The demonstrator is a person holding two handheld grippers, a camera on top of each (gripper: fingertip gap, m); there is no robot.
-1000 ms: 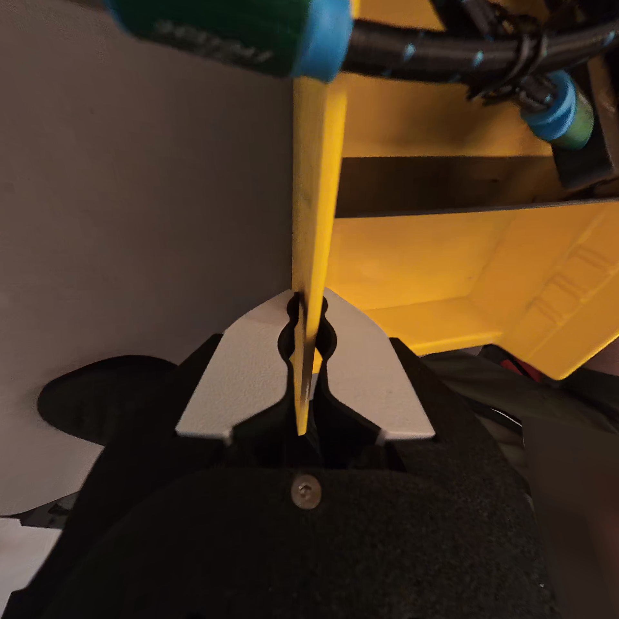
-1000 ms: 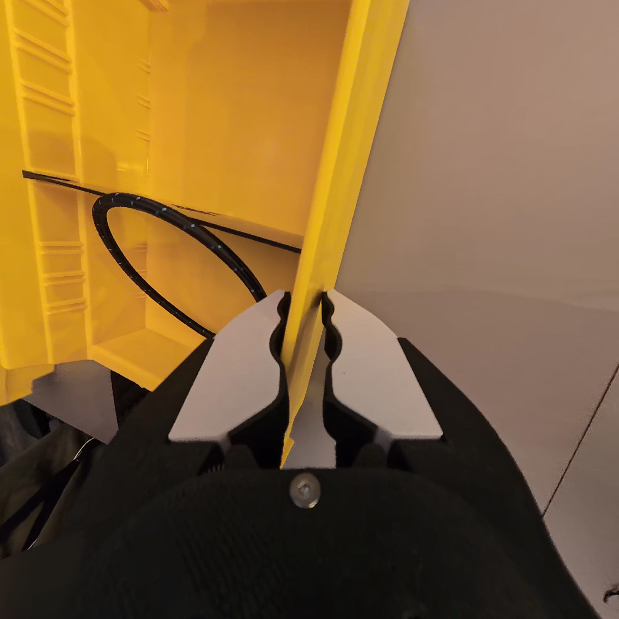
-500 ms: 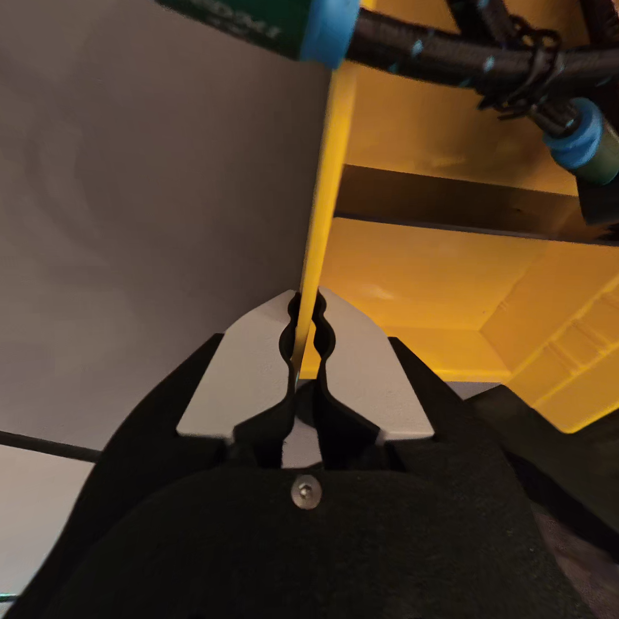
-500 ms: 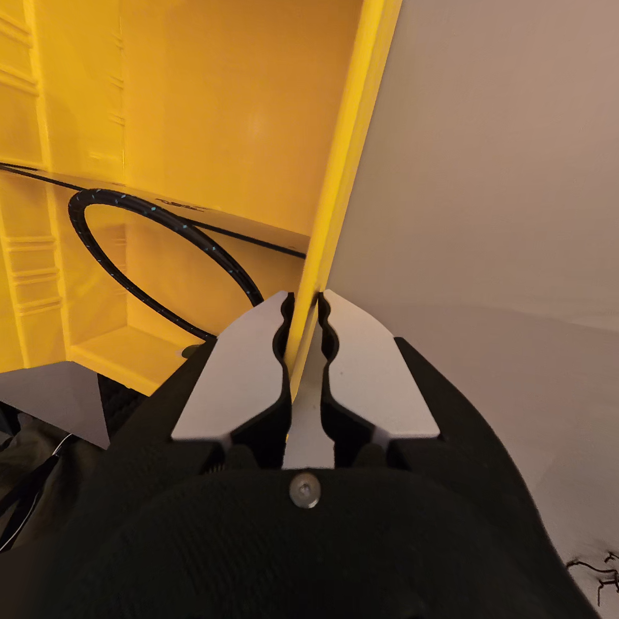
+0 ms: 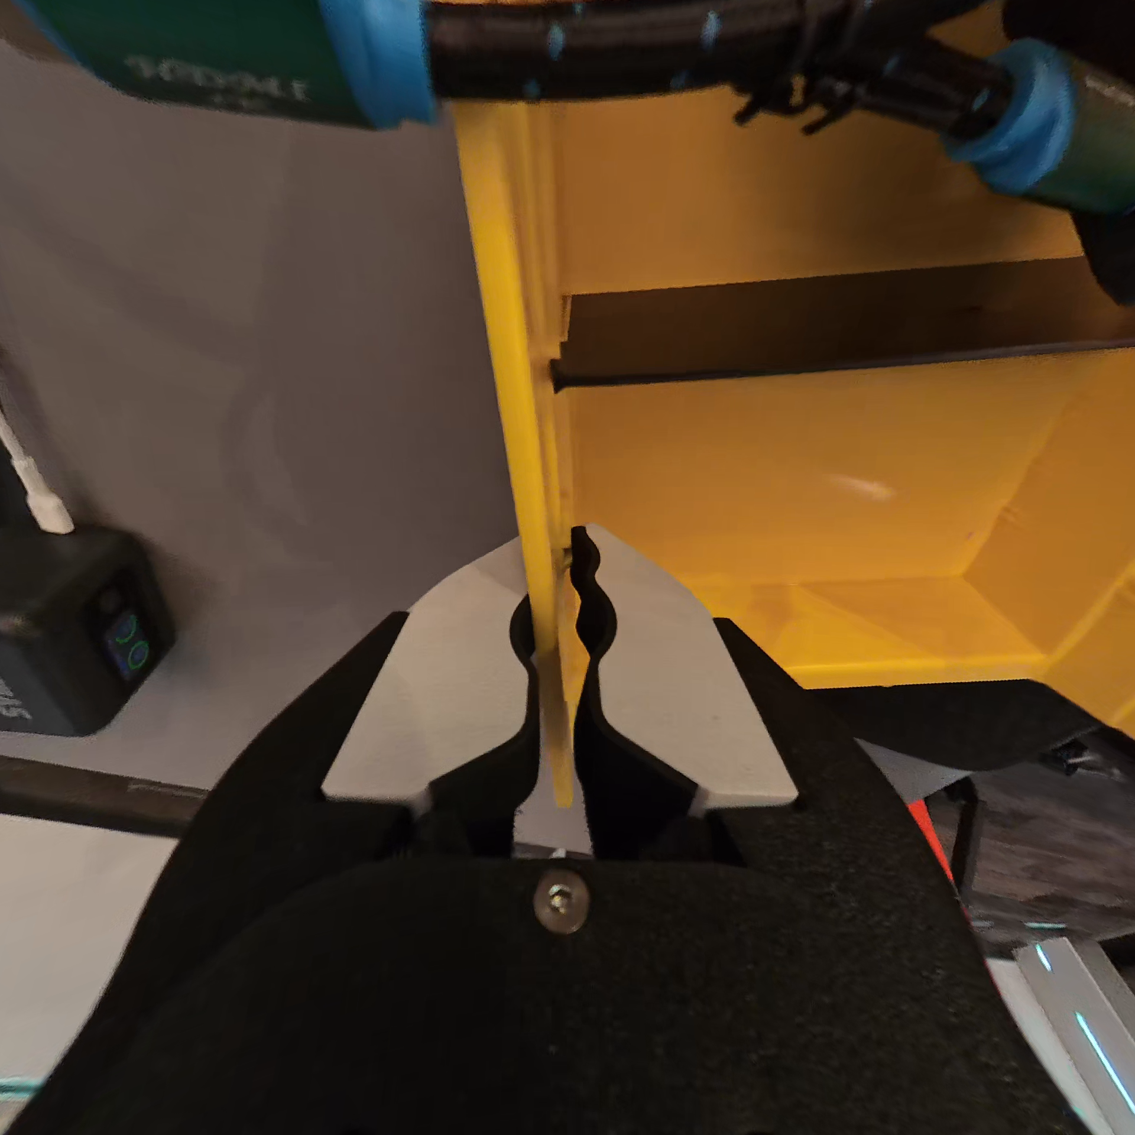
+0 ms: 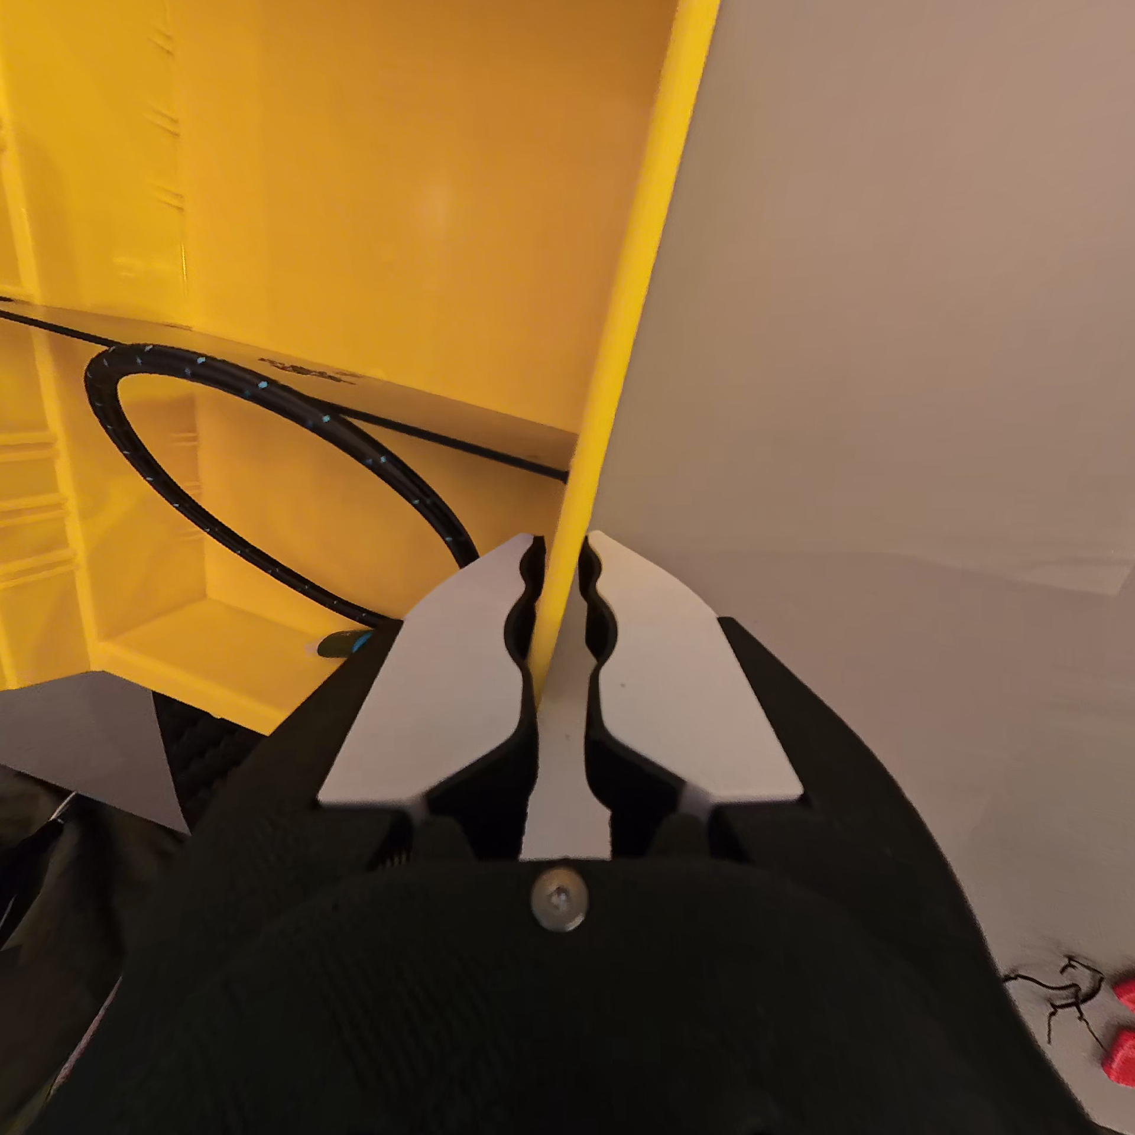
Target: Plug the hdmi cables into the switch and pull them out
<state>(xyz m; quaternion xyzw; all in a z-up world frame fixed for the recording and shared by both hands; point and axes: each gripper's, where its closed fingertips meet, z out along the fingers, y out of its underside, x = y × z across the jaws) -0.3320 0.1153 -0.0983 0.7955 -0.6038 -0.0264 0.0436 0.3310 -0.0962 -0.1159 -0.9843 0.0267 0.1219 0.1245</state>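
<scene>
Both grippers hold a yellow plastic bin. My left gripper [image 5: 556, 546] is shut on its left wall [image 5: 522, 399]. My right gripper [image 6: 562, 546] is shut on its right wall [image 6: 639, 307]. A black braided HDMI cable [image 5: 614, 43] with blue flecks runs across the top of the left wrist view, with a green, blue-collared plug [image 5: 215, 55] at the left and another [image 5: 1044, 141] at the right. In the right wrist view the cable [image 6: 245, 417] loops inside the bin, with a blue-tipped end [image 6: 344, 642] by my left finger. I cannot pick out the switch.
A black divider [image 5: 860, 331] crosses the inside of the bin. A small black device with a lit display [image 5: 80, 632] sits on the pale surface at the left. Red pieces [image 6: 1124, 1038] and black twist ties [image 6: 1056, 989] lie at the lower right. Spacing between my two grippers at the tips: around 70 cm.
The bin has shifted in both views while both grippers stay shut on its walls. The black device has come into the left view. The red pieces have appeared in the right view.
</scene>
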